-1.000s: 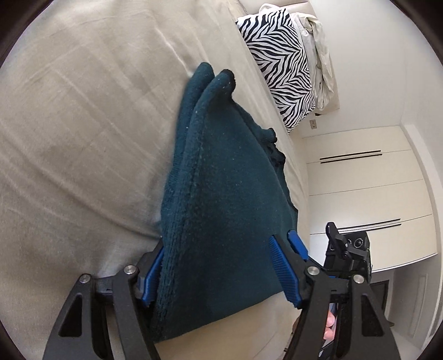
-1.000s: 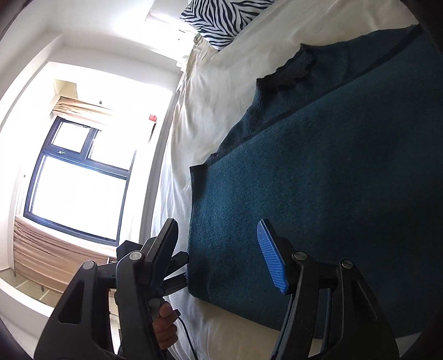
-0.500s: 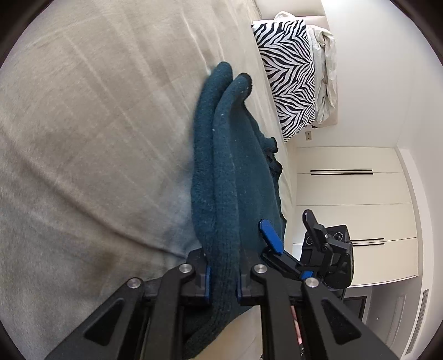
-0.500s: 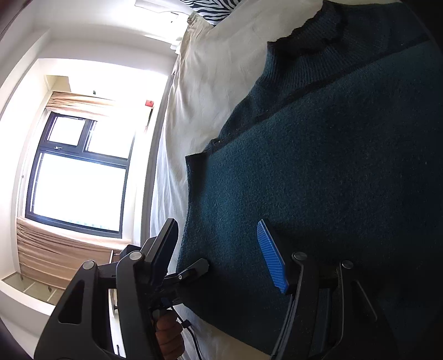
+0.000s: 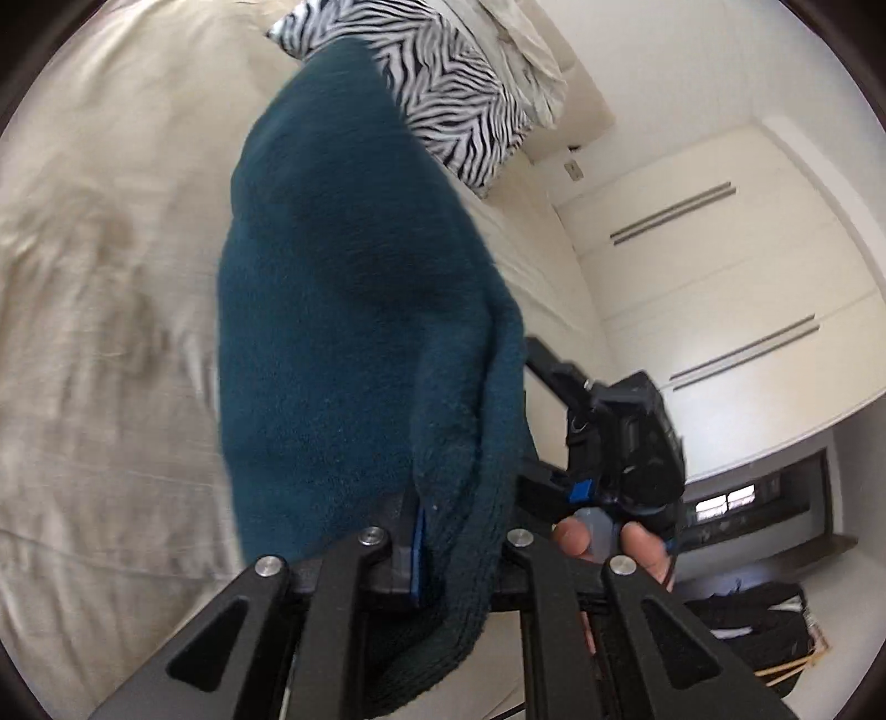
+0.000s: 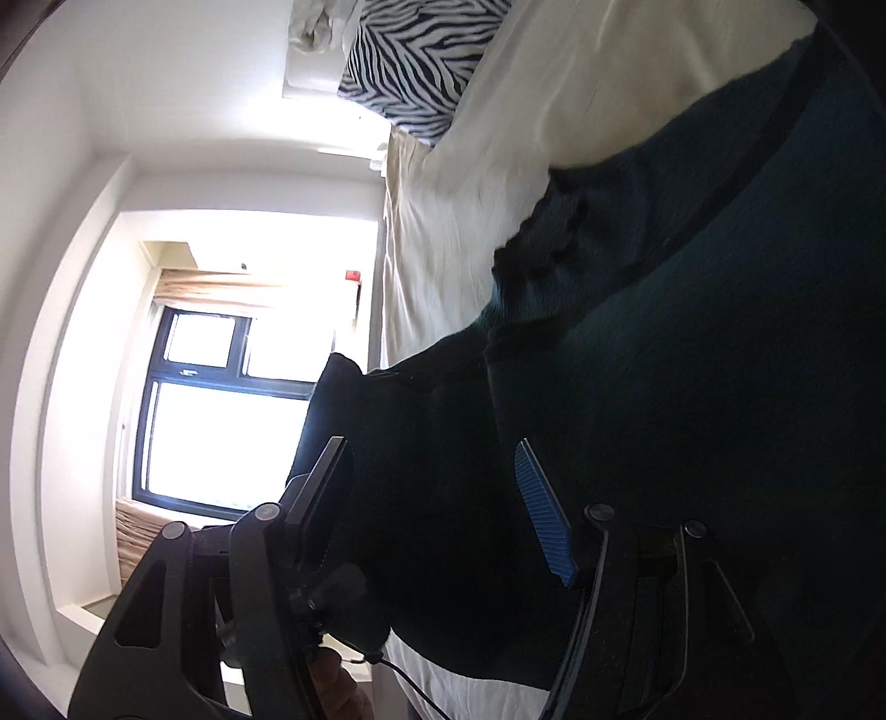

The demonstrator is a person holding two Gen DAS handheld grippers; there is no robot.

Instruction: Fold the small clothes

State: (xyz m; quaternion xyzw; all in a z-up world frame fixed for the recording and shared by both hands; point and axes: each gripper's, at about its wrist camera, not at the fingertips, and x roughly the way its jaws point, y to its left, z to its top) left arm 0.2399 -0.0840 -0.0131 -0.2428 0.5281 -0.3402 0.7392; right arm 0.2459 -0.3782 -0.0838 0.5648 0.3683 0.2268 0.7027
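Observation:
A dark teal knitted garment [image 5: 354, 310] lies on a bed with a cream sheet [image 5: 99, 310]. My left gripper [image 5: 459, 543] is shut on its near edge and holds that edge lifted off the sheet, so the cloth hangs in a fold. In the right wrist view the same garment [image 6: 692, 387] fills the right side. My right gripper [image 6: 426, 498] is open, its jaws wide apart, with the garment's edge lying between the fingers. The right gripper also shows in the left wrist view [image 5: 620, 443], beside the lifted cloth.
A zebra-print pillow [image 5: 454, 94] and a rumpled pale cloth [image 5: 526, 50] lie at the head of the bed. White wardrobe doors [image 5: 720, 288] stand beyond the bed. A bright window [image 6: 221, 421] is on the other side.
My left gripper closed on the garment's edge and then lifted it off the sheet. My right gripper stayed open and moved further onto the garment.

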